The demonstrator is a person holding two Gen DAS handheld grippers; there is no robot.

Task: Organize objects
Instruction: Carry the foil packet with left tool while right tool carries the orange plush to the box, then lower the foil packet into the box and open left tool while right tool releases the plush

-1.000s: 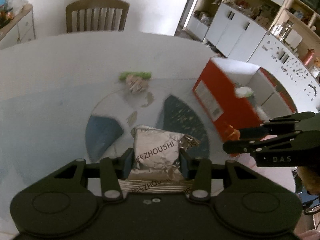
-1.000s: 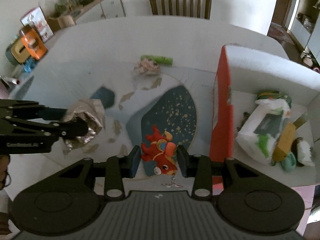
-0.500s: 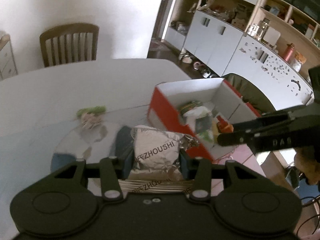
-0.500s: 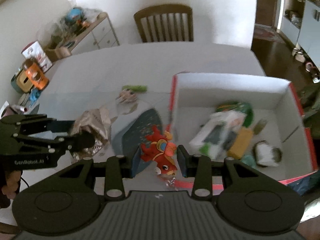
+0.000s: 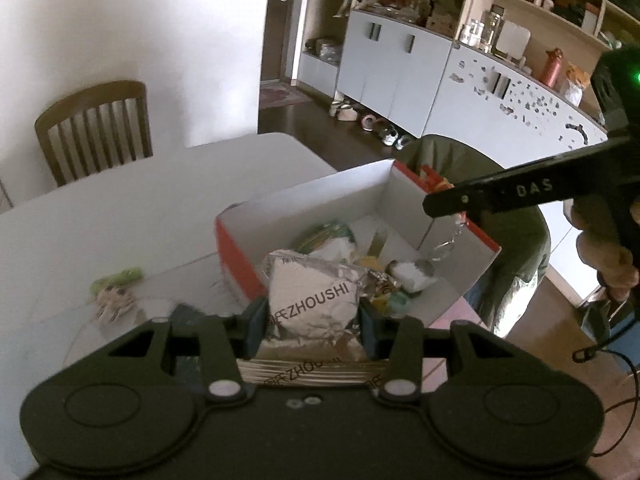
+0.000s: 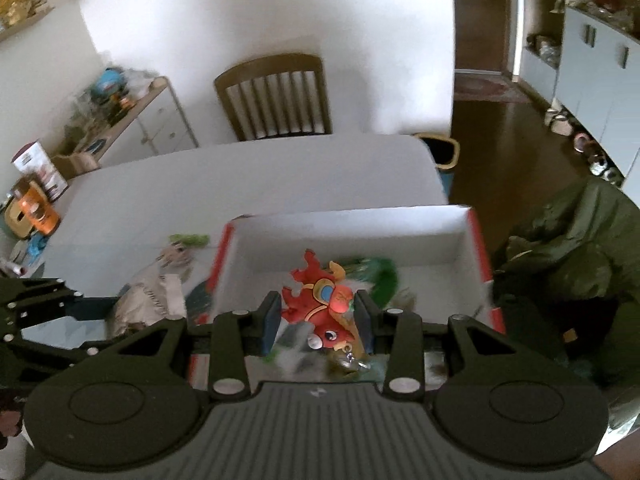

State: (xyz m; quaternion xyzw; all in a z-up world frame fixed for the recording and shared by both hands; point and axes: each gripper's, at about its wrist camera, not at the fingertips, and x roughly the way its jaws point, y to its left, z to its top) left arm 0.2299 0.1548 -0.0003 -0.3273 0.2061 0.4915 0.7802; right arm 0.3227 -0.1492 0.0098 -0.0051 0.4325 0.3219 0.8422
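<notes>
Left tool [image 5: 312,320] clenched on a crinkled silver foil packet [image 5: 310,304], printed side up, gripped at both sides by the blue pads [image 5: 256,322]. Held above the near-left corner of an open red-and-white box [image 5: 304,200]. Inside the box: a green-and-white pouch [image 5: 328,236], a yellow item, a small white-and-brown ball [image 5: 412,274], all crowded toward the near end.

Right tool [image 6: 316,318] clenched on a red fish-shaped toy [image 6: 320,304] with a metal ring [image 6: 354,362] dangling below it. Held over the same box [image 6: 352,236], above its near wall, with green packaging [image 6: 380,276] blurred beneath. Seen from the left wrist view as a black arm [image 5: 520,196] reaching in over the box's right rim, a hand [image 5: 604,248] around its handle.

Box set at the right edge of a white worktop [image 5: 140,208]. On the worktop left of the box, well apart from it: a small green piece [image 5: 120,278] touching a pale crumpled wrapper [image 5: 114,302]. A patterned round mat [image 6: 200,300] just beside the box's left wall. A wooden chair [image 6: 276,96] at the far edge of the worktop. An olive-green garment [image 6: 572,248] beyond the right edge.
</notes>
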